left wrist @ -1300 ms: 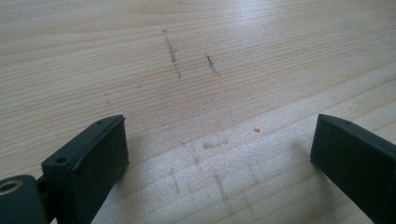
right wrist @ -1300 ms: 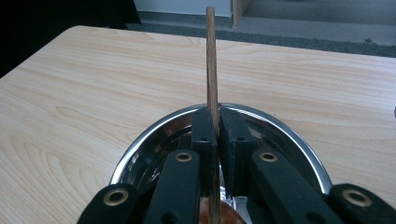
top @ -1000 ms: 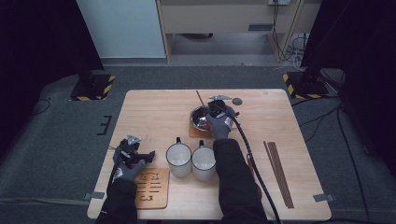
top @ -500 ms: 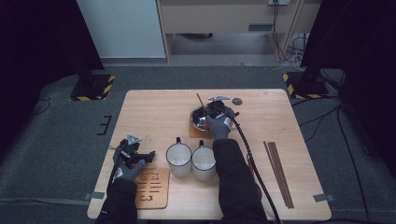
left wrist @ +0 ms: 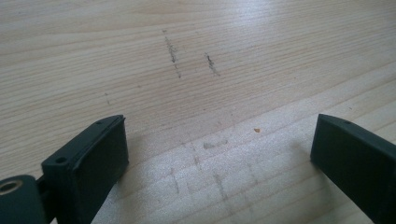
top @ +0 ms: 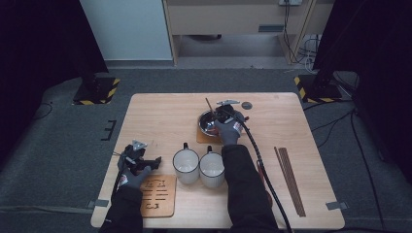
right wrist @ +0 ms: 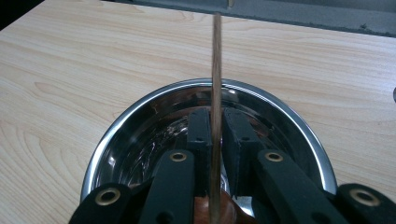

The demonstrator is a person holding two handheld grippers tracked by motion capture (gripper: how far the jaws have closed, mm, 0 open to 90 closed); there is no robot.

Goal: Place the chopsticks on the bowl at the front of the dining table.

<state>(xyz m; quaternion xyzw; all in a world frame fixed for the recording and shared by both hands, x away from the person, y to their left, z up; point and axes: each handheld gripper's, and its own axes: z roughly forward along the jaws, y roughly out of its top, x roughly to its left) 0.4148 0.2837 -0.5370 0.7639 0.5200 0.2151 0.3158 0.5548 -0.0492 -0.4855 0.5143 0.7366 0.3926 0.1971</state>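
- A thin wooden stick (right wrist: 216, 70) is clamped between the pads of the right gripper (right wrist: 215, 135); in the right gripper view it runs up past the jaw tips and over the far rim of the bowl.
- The jaws of the right gripper have just been easing apart by a little, yet the stick is seen between them with the pads close against it on both sides.
- The right gripper (top: 224, 115) is held over a steel bowl (top: 208, 122) at the far middle of the desk (top: 160, 111).
- The bowl (right wrist: 140, 126) is seen to rest on a brown mat (top: 202, 137); the stick (top: 208, 104) slants out beyond its far rim.
- The left gripper (top: 151, 161) is held low near the desk's near left corner, jaws wide apart with only bare wood (left wrist: 205, 93) between them.
- Two white mugs (top: 186, 165) (top: 212, 169) stand side by side, touching, at the near middle of the desk.
- A wooden trivet (top: 158, 195) lies just beside the left hand (top: 132, 177).
- More sticks (top: 289, 179) lie together near the right edge, well apart from the bowl.
- A small dark disc (top: 247, 105) lies beyond the right gripper.
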